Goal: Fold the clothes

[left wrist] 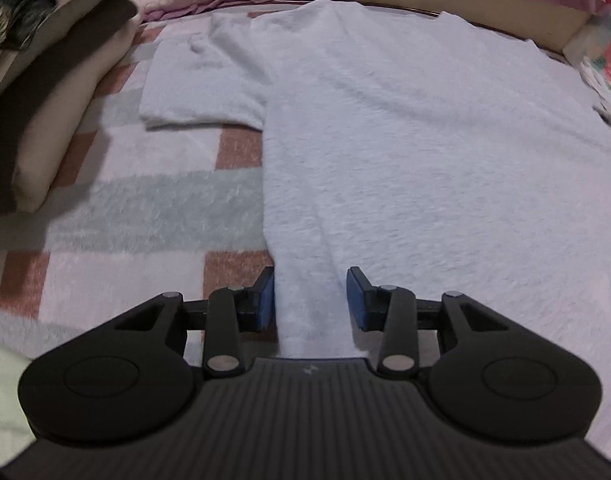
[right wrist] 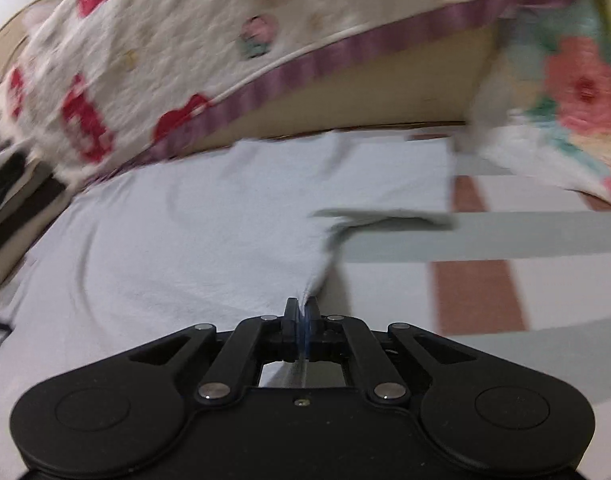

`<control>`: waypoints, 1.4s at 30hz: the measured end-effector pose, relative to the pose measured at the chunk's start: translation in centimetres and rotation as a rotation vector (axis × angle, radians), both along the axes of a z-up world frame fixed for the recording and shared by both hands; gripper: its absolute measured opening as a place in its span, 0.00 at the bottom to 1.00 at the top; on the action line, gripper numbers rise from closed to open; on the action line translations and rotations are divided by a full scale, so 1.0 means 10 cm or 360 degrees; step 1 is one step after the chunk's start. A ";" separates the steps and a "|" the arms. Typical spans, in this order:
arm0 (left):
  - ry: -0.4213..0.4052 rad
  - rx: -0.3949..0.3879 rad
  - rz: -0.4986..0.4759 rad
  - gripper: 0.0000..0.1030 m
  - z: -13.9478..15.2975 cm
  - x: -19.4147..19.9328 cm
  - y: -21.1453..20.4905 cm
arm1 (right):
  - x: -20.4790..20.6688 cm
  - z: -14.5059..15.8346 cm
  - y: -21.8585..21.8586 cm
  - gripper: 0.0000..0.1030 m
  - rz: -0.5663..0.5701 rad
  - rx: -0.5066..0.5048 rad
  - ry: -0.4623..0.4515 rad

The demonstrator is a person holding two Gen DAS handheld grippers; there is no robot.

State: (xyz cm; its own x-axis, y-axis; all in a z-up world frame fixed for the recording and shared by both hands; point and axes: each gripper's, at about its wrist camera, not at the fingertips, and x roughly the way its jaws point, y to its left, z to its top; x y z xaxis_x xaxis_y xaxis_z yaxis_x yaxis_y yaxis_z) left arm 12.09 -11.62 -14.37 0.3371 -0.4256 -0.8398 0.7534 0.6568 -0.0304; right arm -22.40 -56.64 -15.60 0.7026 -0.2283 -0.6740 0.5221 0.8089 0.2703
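White T-shirt point(left wrist: 405, 140) lies spread flat on the checked blanket point(left wrist: 153, 200) of the bed, body unfolded, sleeve out to the side. Stack of folded clothes point(left wrist: 45, 100) sits beside it, so some of the pile looks handled; this shirt is still to fold. Left gripper point(left wrist: 310, 296): fingers apart, straddling the shirt's bottom edge. Right gripper point(right wrist: 302, 312): fingers clenched on a pinch of side hem, fabric tented. Shirt plain, soft, lightly creased.

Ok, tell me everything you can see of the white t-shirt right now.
The white t-shirt is a plain, soft-looking knit spread mostly flat on the checked blanket, short sleeves out to the sides. The left gripper is open, its fingers straddling the hem corner. The right gripper is shut on the opposite edge, pulling it into a small peak.
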 end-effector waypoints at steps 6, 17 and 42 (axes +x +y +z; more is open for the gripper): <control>-0.0013 0.0020 0.0038 0.41 0.01 -0.02 0.05 | 0.01 0.02 0.02 0.01 -0.0037 -0.0184 0.0085; 0.0060 -0.0318 0.0091 0.58 0.36 -0.74 0.92 | -1.18 0.50 0.32 0.33 -0.0124 0.0241 -0.0215; 0.0349 -0.0389 0.0118 0.48 -0.04 -1.45 1.67 | -2.06 -0.16 1.43 0.08 -0.0043 0.0808 -0.0351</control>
